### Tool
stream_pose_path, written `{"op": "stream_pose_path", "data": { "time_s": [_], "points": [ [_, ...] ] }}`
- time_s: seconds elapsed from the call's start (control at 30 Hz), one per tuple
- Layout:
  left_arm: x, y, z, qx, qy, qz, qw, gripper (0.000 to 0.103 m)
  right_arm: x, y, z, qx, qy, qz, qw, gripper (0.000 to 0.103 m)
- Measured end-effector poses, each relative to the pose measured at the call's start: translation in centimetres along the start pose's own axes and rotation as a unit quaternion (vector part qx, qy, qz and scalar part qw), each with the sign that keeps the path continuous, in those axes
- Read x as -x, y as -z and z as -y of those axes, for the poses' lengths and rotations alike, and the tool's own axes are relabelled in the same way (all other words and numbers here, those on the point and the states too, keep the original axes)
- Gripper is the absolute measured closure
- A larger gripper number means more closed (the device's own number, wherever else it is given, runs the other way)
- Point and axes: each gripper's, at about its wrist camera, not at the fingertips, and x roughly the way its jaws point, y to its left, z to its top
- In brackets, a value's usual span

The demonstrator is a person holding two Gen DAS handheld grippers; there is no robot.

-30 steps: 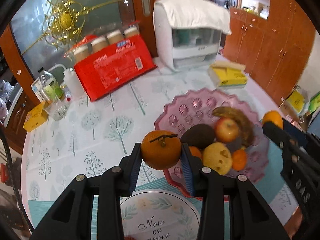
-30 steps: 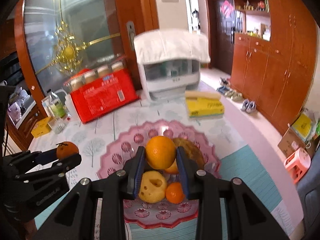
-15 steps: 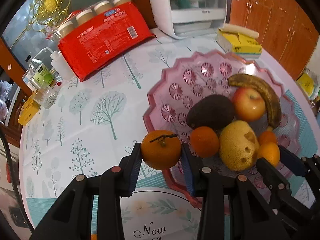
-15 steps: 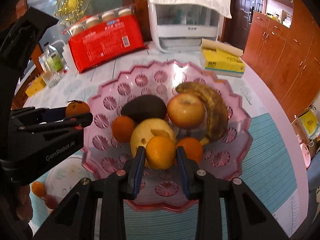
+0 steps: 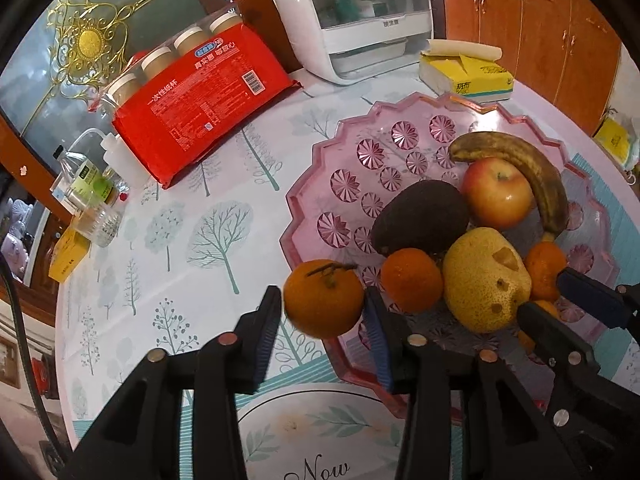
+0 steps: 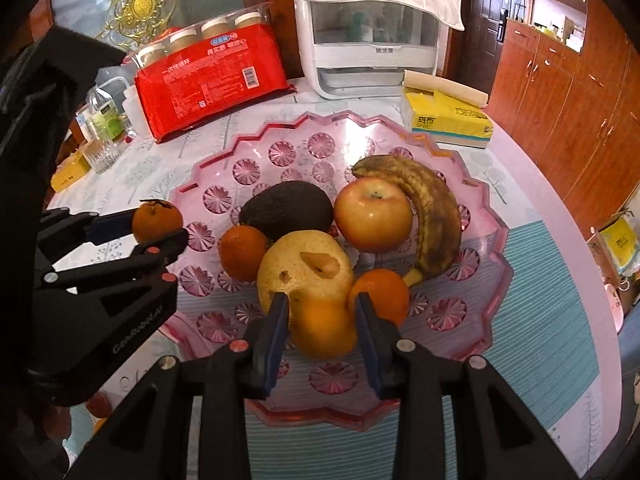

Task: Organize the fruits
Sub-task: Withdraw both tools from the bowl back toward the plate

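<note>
A pink scalloped plate [image 6: 320,118] holds an avocado [image 6: 286,206], an apple [image 6: 372,216], a brown banana [image 6: 432,216], a pear [image 6: 304,268] and two small oranges. My right gripper [image 6: 322,312] reaches down into the plate's near side, its jaws just opening around an orange [image 6: 324,330] that rests against the pear, a thin gap beside the left pad. My left gripper [image 5: 322,300] is at the plate's left rim [image 5: 308,168] with its jaws opening. A stemmed mandarin [image 5: 324,300] sits loose between them.
A red pack of cups [image 5: 200,100], a white appliance [image 5: 360,20] and a yellow tissue box [image 5: 468,74] stand behind the plate. Bottles and a glass [image 5: 92,200] crowd the table's left edge. A round printed mat [image 5: 320,432] lies under the left gripper.
Both grippers came down to the plate with their fruit. The left jaws have spread off the mandarin; the orange has sunk a little between the right pads.
</note>
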Motion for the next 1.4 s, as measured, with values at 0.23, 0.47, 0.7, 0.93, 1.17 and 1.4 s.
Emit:
{"op": "stream_pose_path", "data": {
  "time_s": [0.23,0.47,0.7,0.93,1.17,1.4],
  "points": [
    [1.6,0.1,0.0,-0.003,-0.016,0.032,0.9994,0.027,1.2,0.0,-0.3,0.012,0.007,0.021,1.000,0.057],
    [2.7,0.7,-0.9,0.013,-0.011,0.026,0.9995,0.018,1.9,0.2,-0.2,0.012,0.012,0.026,1.000,0.051],
    [3.9,2.7,-1.7,0.026,-0.003,0.008,0.9996,0.017,2.8,0.7,-0.6,0.015,0.008,0.029,0.999,0.050],
    [5.3,5.0,-2.7,0.037,-0.007,-0.005,0.9993,0.017,4.0,1.4,-1.0,0.014,0.007,0.033,0.999,0.050],
    [7.8,6.4,-3.7,0.042,-0.009,0.003,0.9991,0.017,6.1,2.3,-1.6,0.014,0.005,0.048,0.999,0.050],
    [9.9,8.0,-4.1,0.047,-0.006,0.004,0.9988,0.017,8.5,4.0,-2.6,0.012,0.001,0.068,0.998,0.046]
  ]
}}
